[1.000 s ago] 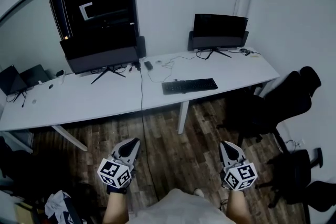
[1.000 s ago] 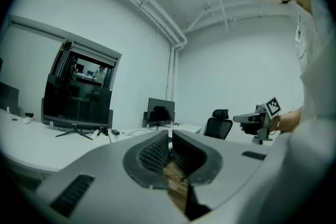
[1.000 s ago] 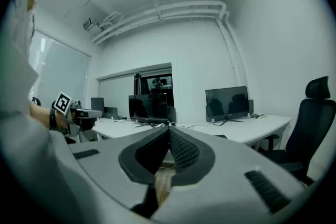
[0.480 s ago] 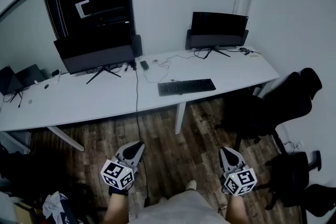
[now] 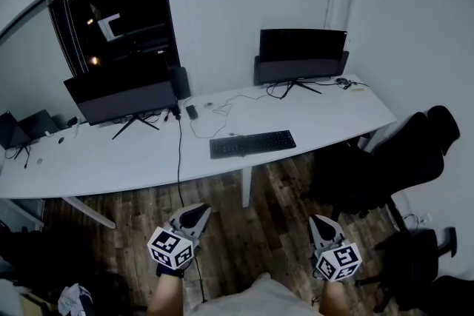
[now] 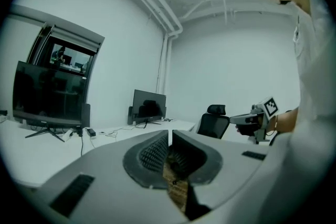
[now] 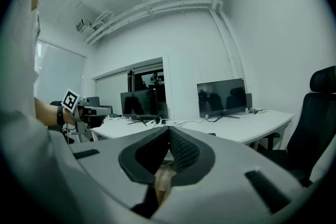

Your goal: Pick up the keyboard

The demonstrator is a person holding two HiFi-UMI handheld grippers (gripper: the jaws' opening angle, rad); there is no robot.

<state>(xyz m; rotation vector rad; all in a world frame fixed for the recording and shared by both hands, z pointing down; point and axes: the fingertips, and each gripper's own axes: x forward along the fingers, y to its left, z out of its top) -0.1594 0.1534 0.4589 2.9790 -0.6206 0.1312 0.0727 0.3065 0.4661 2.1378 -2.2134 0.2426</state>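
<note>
A black keyboard [image 5: 252, 144] lies flat near the front edge of the long white desk [image 5: 148, 152], just right of the desk's middle. Both grippers hover over the wooden floor well short of the desk, pointing toward it. My left gripper [image 5: 201, 210] is shut and empty, below and left of the keyboard. My right gripper [image 5: 318, 220] is shut and empty, below and right of it. In the left gripper view the jaws [image 6: 169, 134] meet with nothing between them. The right gripper view shows the same for its jaws [image 7: 168, 131].
Two dark monitors [image 5: 122, 96] [image 5: 302, 52] stand at the desk's back, with cables and small items between them. A black cable [image 5: 178, 159] hangs over the desk front to the floor. Black office chairs [image 5: 385, 163] stand at the right. A desk leg [image 5: 246, 187] stands below the keyboard.
The view has come nearer the desk and turned; the keyboard has shifted left and lower in the picture. Both grippers have advanced toward the desk, still shut.
</note>
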